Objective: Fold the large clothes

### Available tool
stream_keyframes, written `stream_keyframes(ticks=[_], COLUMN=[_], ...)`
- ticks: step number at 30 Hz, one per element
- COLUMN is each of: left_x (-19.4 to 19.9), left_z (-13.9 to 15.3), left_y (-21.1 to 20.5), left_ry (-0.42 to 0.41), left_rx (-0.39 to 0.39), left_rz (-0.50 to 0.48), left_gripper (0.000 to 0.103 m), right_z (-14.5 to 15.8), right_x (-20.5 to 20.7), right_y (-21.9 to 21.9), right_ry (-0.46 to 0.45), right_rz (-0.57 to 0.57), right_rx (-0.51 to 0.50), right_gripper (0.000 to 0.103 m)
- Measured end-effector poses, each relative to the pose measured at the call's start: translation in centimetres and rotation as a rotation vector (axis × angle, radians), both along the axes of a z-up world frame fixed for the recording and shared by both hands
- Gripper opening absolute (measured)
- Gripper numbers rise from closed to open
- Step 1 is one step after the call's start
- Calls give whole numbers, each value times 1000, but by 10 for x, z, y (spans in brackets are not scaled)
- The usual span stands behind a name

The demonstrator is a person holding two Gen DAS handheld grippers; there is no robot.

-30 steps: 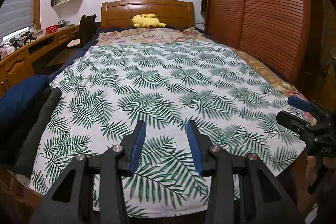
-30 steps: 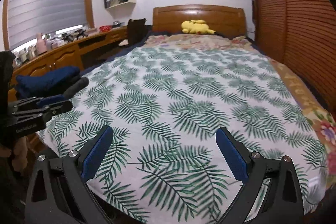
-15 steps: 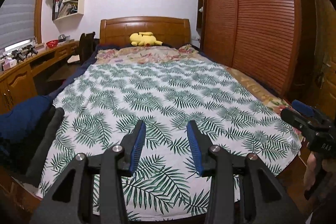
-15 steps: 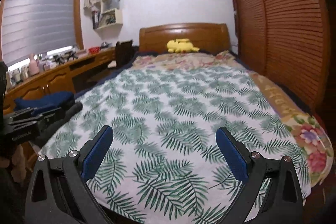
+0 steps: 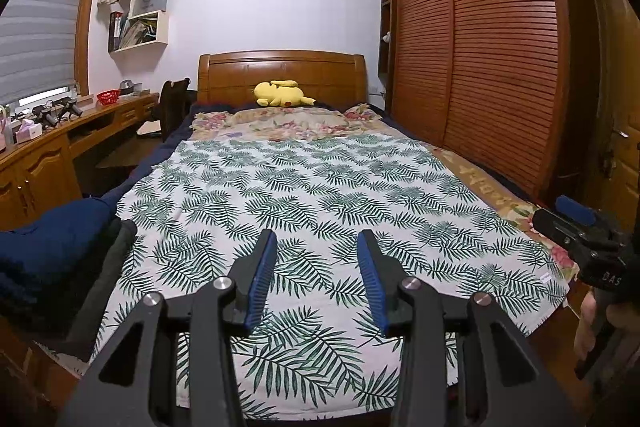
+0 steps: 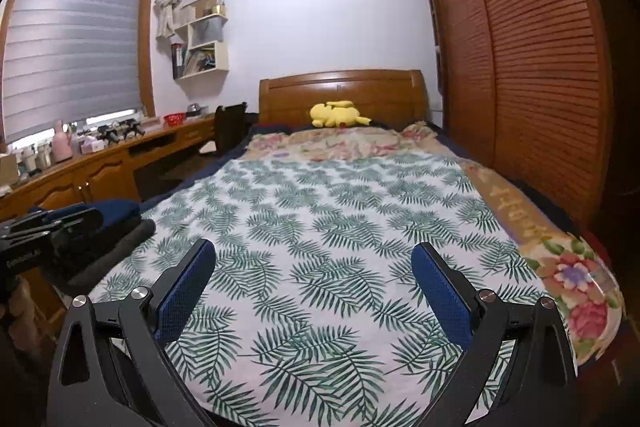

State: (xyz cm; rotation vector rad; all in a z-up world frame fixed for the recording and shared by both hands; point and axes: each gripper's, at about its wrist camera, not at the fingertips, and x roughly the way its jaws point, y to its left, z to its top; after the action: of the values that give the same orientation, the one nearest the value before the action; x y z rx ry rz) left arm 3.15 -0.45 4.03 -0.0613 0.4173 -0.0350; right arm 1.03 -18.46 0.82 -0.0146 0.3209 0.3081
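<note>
Leaf-print sheet (image 5: 304,195) flat, near edge overhanging bed foot; folded dark clothes (image 5: 60,251) at left edge. 2 grippers: left gripper (image 5: 316,259) and right gripper (image 6: 314,275) hover above, jaws apart, empty.

dark folded clothes (image 5: 60,259) at bed's left edge

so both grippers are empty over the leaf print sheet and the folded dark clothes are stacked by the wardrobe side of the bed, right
Not quite. The folded dark clothes are stacked on the desk side of the bed, opposite the wardrobe, as the left wrist view shows. The rest holds: the left gripper and right gripper are both empty, jaws apart, over the leaf print sheet.
</note>
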Motion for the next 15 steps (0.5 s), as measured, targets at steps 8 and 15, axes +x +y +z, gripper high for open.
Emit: stream_keyframes(ticks=[8,15], left_x=[-3,-4], left_z=[-1,-1], left_y=[3,4], left_ry=[1,2], left_rx=[-2,-1], left_rz=[4,5], left_gripper=[41,41], right_z=[1,1], right_x=[-1,-1], right_y=[5,5], right_ry=[-3,-2], right_rz=[10,8], right_rx=[-8,-6], right_gripper=[100,100])
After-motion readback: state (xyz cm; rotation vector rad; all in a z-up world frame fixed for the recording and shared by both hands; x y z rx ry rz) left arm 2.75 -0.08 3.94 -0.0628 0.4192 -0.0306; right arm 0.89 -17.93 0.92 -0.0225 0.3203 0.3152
